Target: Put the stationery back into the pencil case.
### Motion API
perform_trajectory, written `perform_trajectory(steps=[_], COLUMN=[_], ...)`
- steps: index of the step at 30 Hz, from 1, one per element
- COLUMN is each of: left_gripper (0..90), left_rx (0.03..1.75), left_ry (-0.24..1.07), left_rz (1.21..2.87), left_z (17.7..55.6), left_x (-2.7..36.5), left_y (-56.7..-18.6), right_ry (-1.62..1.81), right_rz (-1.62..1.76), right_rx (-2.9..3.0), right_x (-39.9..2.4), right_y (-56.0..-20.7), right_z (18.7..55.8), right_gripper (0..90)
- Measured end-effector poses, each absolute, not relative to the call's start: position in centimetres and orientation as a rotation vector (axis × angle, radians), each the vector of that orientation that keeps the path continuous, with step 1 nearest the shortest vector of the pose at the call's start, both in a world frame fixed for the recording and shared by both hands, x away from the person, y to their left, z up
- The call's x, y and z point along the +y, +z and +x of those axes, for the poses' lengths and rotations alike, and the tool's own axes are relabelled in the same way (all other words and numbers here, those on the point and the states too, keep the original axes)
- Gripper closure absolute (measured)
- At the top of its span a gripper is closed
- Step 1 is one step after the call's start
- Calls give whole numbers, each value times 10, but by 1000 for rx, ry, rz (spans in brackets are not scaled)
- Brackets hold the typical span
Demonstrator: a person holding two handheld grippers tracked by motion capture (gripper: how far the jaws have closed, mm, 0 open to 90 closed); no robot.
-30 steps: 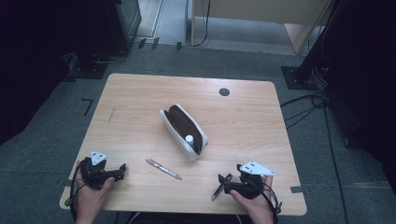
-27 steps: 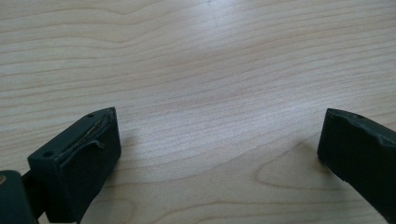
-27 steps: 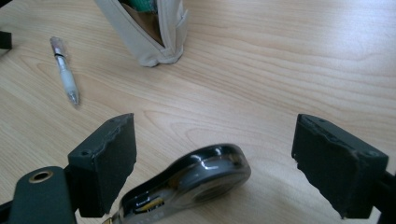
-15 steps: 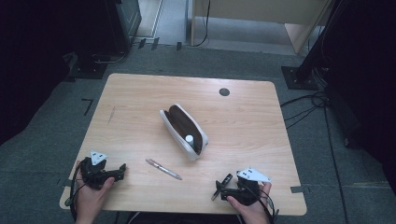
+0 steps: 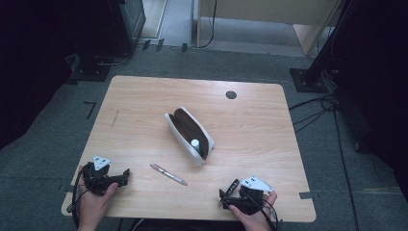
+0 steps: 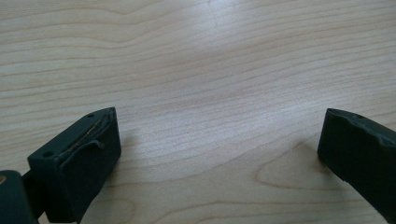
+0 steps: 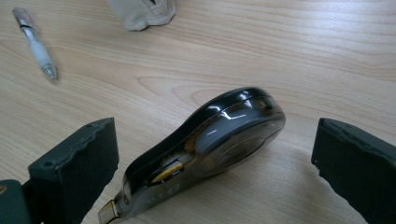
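You are holding both grippers low at the near edge of the bench, one toward each near corner, with wide bare wood lying between them and the far edge. Your left gripper is sitting close to the near left corner, its jaws standing spread apart over plain wood grain in the left gripper view, gripping nothing. Your right gripper is hovering just inside the near edge toward the right corner, its jaws likewise spread wide, and a dark, smoky-clear correction tape dispenser is lying on the wood between them, touching neither jaw as far as the right gripper view is showing; its lower tip is running out of that view at the bottom. An open pencil case is lying slantwise near the middle of the bench, well apart from every edge, with a small white-capped item sitting inside that is too small to make out. A pen is lying on the wood between the case and the near edge, roughly midway between your two hands. A small dark round mark is sitting near the far edge. Around the bench the floor is falling into deep shadow, and the stands and cables there are hard to read.
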State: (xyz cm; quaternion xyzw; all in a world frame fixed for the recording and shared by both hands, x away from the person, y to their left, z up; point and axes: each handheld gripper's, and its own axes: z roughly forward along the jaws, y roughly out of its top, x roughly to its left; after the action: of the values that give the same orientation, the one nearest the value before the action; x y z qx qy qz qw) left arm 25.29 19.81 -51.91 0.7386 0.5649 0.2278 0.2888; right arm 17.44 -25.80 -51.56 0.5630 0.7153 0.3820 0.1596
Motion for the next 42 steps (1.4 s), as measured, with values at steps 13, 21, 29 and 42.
perform_trajectory(steps=[13,21,29,42], left_gripper=[0,0,0,0], left_rx=[1508,1508,1508,1508], left_ry=[608,608,608,608], left_rz=[1972,1972,1972,1972], left_z=[253,253,253,253], left_x=[198,198,198,198], left_y=[-519,-519,-519,-519], right_ry=[1052,1046,1051,1084], right_rz=[1612,1617,1606,1587], right_rx=[2051,2039,2044,2048], right_x=[-251,-252,-252,-258], right_y=[-519,-520,-519,-518], right_z=[174,174,173,173], right_gripper=[31,89,170,425])
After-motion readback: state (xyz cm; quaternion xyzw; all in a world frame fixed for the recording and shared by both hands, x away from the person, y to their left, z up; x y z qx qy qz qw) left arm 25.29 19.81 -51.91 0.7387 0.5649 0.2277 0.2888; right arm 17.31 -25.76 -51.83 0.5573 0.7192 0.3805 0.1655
